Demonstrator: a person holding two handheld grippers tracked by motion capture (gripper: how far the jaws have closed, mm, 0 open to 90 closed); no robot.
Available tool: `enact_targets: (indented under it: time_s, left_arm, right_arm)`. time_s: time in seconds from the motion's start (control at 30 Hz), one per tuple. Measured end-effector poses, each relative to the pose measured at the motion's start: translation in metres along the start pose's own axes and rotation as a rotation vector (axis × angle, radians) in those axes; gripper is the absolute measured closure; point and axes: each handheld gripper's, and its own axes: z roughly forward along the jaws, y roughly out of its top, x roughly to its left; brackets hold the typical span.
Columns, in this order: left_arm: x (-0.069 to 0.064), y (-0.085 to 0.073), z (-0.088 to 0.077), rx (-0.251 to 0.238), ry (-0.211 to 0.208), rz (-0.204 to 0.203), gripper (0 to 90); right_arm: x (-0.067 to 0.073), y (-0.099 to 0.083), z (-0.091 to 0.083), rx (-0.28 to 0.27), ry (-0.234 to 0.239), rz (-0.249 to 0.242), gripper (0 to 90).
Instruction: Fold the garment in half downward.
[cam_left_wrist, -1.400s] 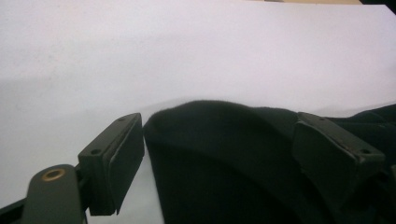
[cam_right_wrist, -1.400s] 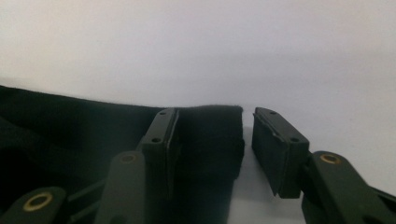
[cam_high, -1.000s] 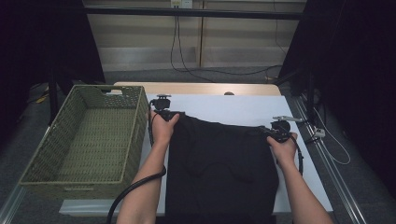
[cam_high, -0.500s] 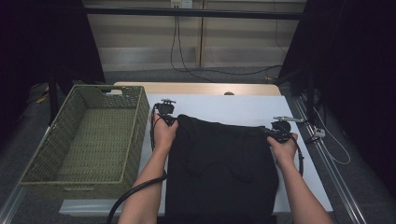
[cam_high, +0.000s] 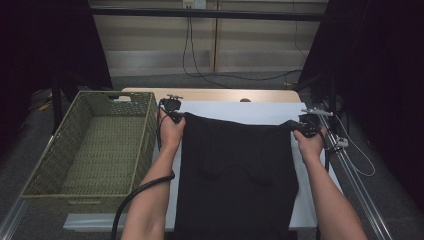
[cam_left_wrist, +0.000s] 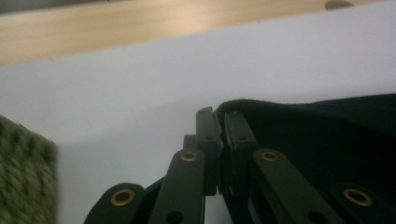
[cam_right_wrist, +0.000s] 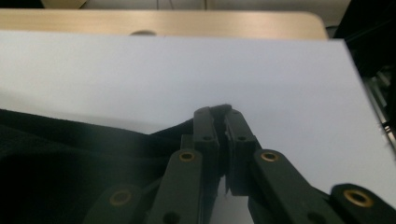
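Black cloth garment (cam_high: 235, 175) lies flat on white table sheet (cam_high: 260, 111), right of woven green basket (cam_high: 95, 145). Left gripper (cam_high: 176, 116) & right gripper (cam_high: 303, 129) each pinch a far corner; left jaws just closed on it. Step: lifting far edge. Next, prob. fold toward near hem, keeping both corners level.

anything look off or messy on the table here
Nothing stands out. The black cloth garment lies fairly flat on the white table top, each far corner pinched by the left gripper and right gripper. The green woven basket sits square beside it.
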Motion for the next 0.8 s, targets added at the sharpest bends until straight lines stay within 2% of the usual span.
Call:
enact_targets:
  time_s: [0.07,0.1,0.13,0.17,0.2,0.23,0.27,0.3,0.33,0.37,0.43,0.47,0.5,0.53,0.63,0.73,0.8]
  left_arm:
    - [0.003,0.008,0.0,-0.023,-0.005,0.012,86.5]
    - [0.004,0.011,0.002,-0.033,-0.017,0.006,86.5]
    - [0.004,0.012,0.004,-0.015,-0.039,-0.002,86.2]
    - [0.003,0.011,0.006,-0.017,-0.053,-0.028,85.7]
    - [0.002,0.009,0.009,-0.024,-0.067,-0.05,84.3]
    - [0.001,0.007,0.011,-0.022,-0.074,-0.061,75.2]
    - [-0.001,0.004,0.014,-0.024,-0.067,-0.066,61.1]
    - [-0.003,0.001,0.014,-0.021,-0.059,-0.06,51.1]
    - [-0.005,-0.002,0.014,-0.002,-0.077,-0.064,49.0]
    - [-0.007,-0.005,0.014,0.004,-0.079,-0.082,46.5]
    - [-0.011,-0.01,0.009,0.011,-0.081,-0.104,35.6]
    - [-0.011,-0.01,0.009,0.011,-0.081,-0.104,32.5]
    - [-0.016,-0.015,0.002,0.001,-0.086,-0.103,28.9]
    - [-0.019,-0.017,-0.003,-0.003,-0.093,-0.102,26.8]
    - [-0.03,-0.024,-0.014,-0.013,-0.118,-0.082,23.2]
    - [-0.039,-0.034,-0.025,-0.01,-0.141,-0.061,20.6]
    - [-0.044,-0.04,-0.029,-0.009,-0.16,-0.059,18.8]
  right_arm:
    - [-0.002,0.011,0.004,-0.028,-0.014,-0.01,86.2]
    - [-0.003,0.017,0.005,-0.04,-0.006,0.007,86.0]
    - [-0.004,0.02,0.009,-0.048,0.017,0.016,85.3]
    - [-0.004,0.021,0.012,-0.02,0.032,0.022,82.6]
    - [-0.003,0.021,0.015,0.006,0.033,0.022,73.7]
    - [-0.002,0.02,0.017,0.003,0.015,0.034,58.4]
    - [-0.001,0.019,0.018,0.013,0.01,0.038,51.0]
    - [0.0,0.018,0.018,0.034,0.007,0.04,46.7]
    - [0.002,0.016,0.015,0.043,0.016,0.041,42.9]
    - [0.005,0.014,0.012,0.036,0.02,0.041,39.9]
    - [0.01,0.009,0.005,0.034,0.051,0.032,32.5]
    - [0.015,0.006,0.0,0.041,0.076,0.036,30.3]
    - [0.019,0.002,-0.006,0.037,0.116,0.03,29.3]
    - [0.023,-0.001,-0.009,0.039,0.133,0.035,28.3]
    - [0.038,-0.015,-0.022,0.048,0.193,-0.01,25.1]
    - [0.05,-0.028,-0.033,0.044,0.217,-0.054,22.5]
    - [0.057,-0.038,-0.039,0.059,0.236,-0.062,19.2]
